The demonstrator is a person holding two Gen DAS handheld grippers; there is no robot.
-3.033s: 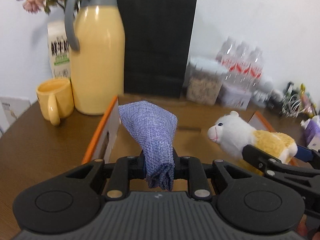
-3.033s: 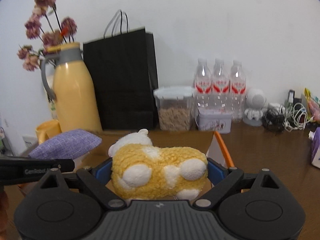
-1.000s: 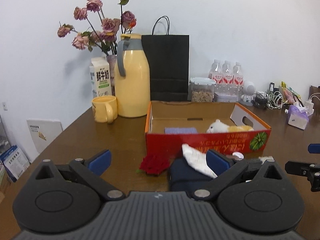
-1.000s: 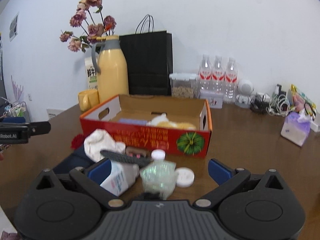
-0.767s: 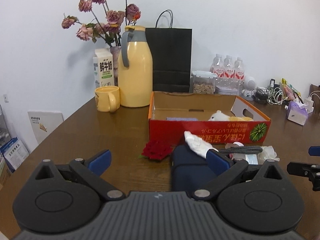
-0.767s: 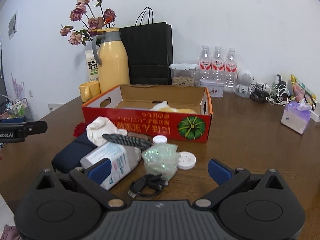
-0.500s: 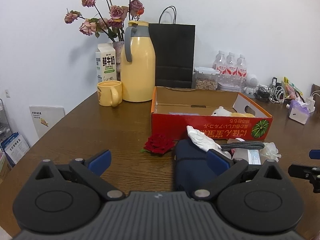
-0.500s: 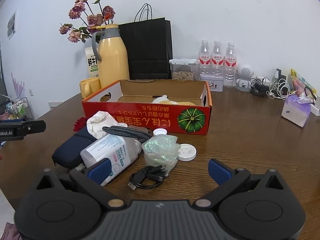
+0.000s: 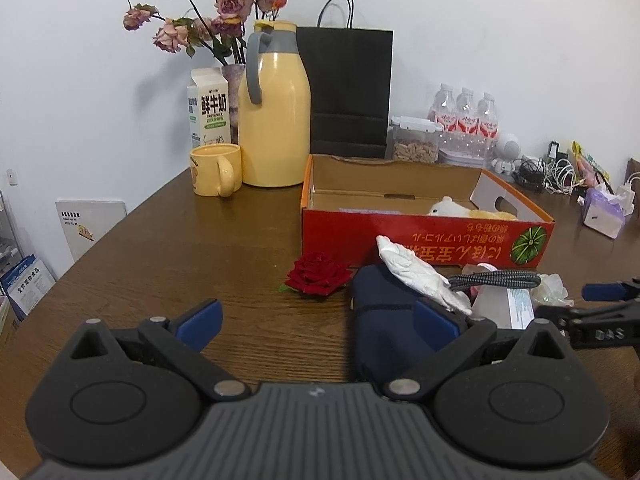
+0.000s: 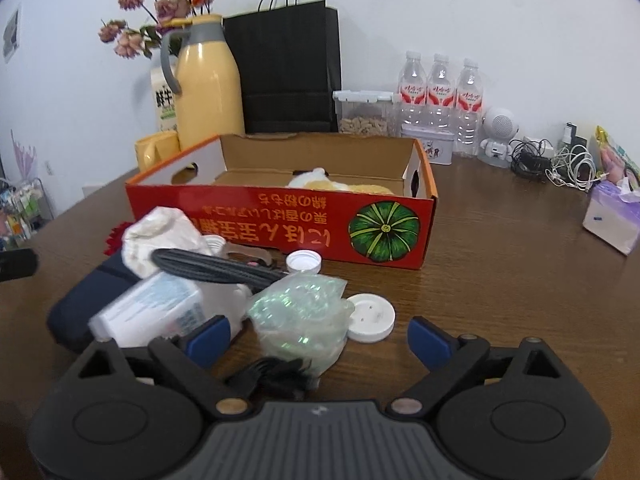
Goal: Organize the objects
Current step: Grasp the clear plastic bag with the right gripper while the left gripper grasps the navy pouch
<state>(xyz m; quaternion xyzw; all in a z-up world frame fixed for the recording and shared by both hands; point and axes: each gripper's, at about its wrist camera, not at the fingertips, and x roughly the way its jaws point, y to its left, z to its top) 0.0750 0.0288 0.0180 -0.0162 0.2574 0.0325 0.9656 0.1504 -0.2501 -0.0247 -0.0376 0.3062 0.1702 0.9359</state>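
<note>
1. Your right gripper [image 10: 318, 334], jaws just narrowing but still released, frames a crumpled plastic bag [image 10: 300, 318] without pinching it.
2. Your left gripper [image 9: 316, 322] gapes empty; navy pouch [image 9: 384, 312] at 1 o'clock.
3. Red box [image 10: 280, 220] at 12 on the bench [image 10: 500, 280] holds the plush toy [image 10: 316, 180].

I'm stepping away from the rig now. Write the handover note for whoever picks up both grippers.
Left hand-held gripper: open, empty, above the table.
Right hand-held gripper: open, jaws just closing a little around the crumpled plastic bag, not gripping.
Done: plush toy lies in the red box.
Left, in front of the box: red rose, navy pouch, white cloth, bottle, black cable, white caps.
</note>
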